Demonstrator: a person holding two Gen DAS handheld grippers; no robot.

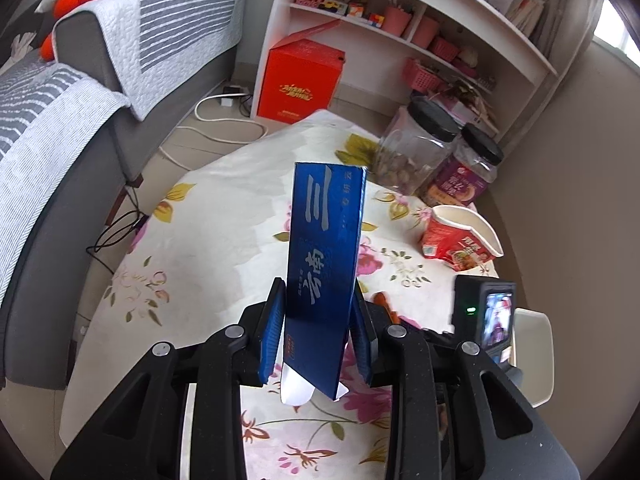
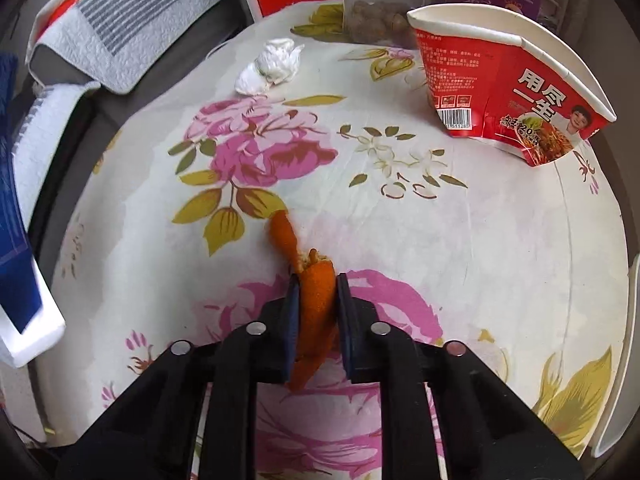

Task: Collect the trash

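Observation:
My left gripper is shut on a long blue carton with silver lettering and holds it upright above the floral tablecloth. My right gripper is shut on a strip of orange peel just above the tablecloth. A crumpled white tissue lies at the far side of the table. A flattened red and white paper noodle cup lies at the far right; it also shows in the left wrist view. The blue carton shows at the left edge of the right wrist view.
Two clear jars with black lids stand at the table's far right. The other gripper's camera is at the right. A grey sofa with striped covers is on the left. A red box and white shelves stand behind.

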